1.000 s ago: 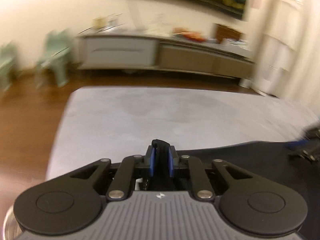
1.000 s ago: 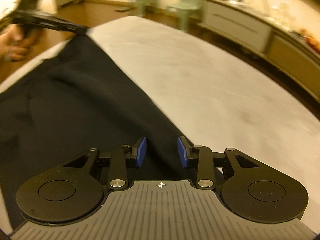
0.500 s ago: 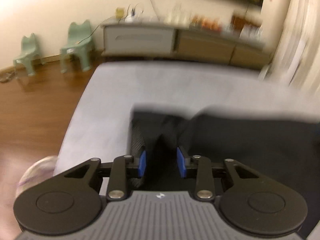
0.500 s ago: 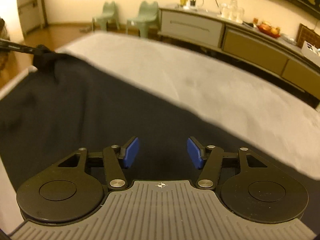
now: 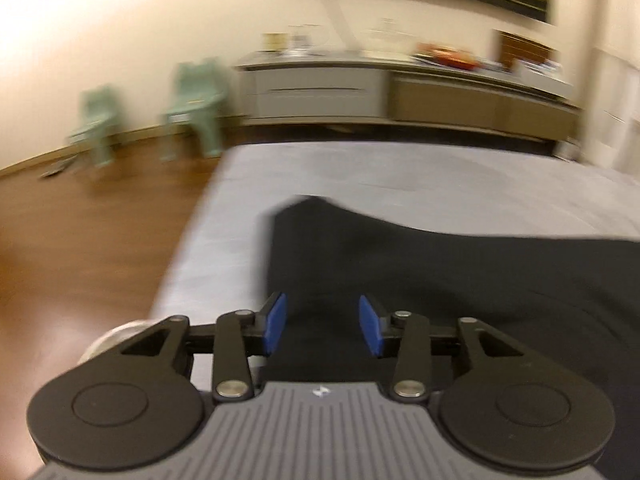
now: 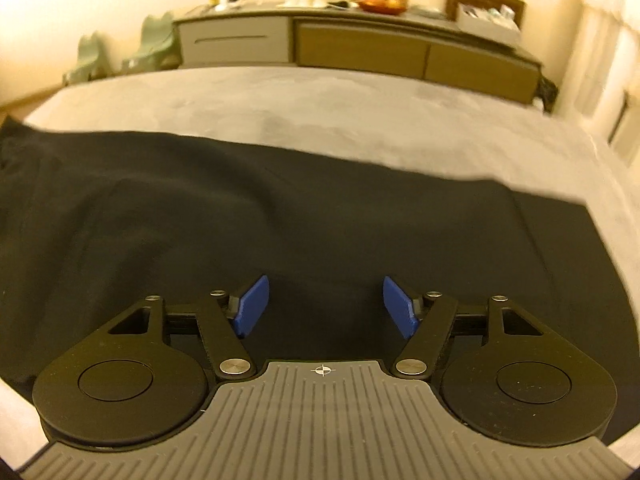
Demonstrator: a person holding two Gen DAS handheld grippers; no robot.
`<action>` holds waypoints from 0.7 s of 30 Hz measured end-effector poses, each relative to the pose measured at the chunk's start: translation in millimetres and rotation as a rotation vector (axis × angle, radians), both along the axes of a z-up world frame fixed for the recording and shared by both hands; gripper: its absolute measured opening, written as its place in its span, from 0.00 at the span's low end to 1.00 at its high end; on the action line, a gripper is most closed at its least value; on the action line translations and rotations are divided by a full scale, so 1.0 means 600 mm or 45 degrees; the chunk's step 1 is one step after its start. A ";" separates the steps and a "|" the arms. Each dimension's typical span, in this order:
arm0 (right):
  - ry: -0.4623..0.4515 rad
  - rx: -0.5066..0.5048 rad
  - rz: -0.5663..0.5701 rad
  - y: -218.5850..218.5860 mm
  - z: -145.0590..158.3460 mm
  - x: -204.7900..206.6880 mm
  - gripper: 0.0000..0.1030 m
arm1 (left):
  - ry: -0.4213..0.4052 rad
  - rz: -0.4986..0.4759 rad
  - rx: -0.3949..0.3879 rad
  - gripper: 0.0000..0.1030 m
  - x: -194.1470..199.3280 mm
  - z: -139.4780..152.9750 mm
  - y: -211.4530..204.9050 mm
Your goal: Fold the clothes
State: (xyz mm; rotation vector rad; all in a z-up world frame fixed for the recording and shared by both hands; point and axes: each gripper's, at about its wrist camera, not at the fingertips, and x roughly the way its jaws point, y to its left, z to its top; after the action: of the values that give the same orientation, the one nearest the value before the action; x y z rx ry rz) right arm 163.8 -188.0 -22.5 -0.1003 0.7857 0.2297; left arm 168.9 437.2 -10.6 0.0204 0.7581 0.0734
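Meanwhile, black garment (image 6: 280, 216) lies spread flat across near part of grey table (image 6: 320, 104), left corner close to table's left edge in left wrist view. Left tongs (image 5: 322, 330) hover over that corner, jaws opening, blue pads clear of cloth. Right tongs (image 6: 324, 306) hang above garment's middle, jaws opening wide, nothing gripped. Sideboard (image 6: 360, 52), green chairs (image 5: 192, 108) beyond far edge.

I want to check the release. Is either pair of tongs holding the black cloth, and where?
Nothing is held. The left tongs and right tongs are both opening above the black cloth.
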 end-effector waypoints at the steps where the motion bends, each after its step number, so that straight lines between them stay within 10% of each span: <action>1: -0.010 0.023 -0.008 -0.007 -0.007 -0.003 0.72 | 0.005 -0.028 0.003 0.40 0.008 -0.016 -0.011; 6: 0.005 -0.043 0.029 -0.003 -0.005 0.006 0.73 | 0.094 0.203 0.052 0.37 0.088 -0.089 0.001; 8: 0.010 -0.041 -0.024 -0.027 -0.005 0.010 0.75 | 0.102 0.337 0.081 0.51 0.102 -0.089 0.017; 13: 0.023 -0.102 -0.247 -0.099 -0.002 0.032 0.77 | 0.157 0.521 0.140 0.35 0.060 -0.047 0.034; 18: -0.071 -0.093 -0.228 -0.095 0.035 -0.002 0.66 | 0.129 -0.027 -0.071 0.39 -0.113 0.018 -0.058; 21: -0.052 0.004 -0.014 -0.063 0.042 -0.028 0.68 | 0.193 -0.200 0.016 0.40 -0.183 -0.002 -0.107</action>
State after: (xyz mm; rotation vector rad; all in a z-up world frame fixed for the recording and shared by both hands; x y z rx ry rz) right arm 146.7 -225.7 3.0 -0.0977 0.7454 0.2180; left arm 59.3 373.1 -12.0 0.0980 0.9054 -0.0740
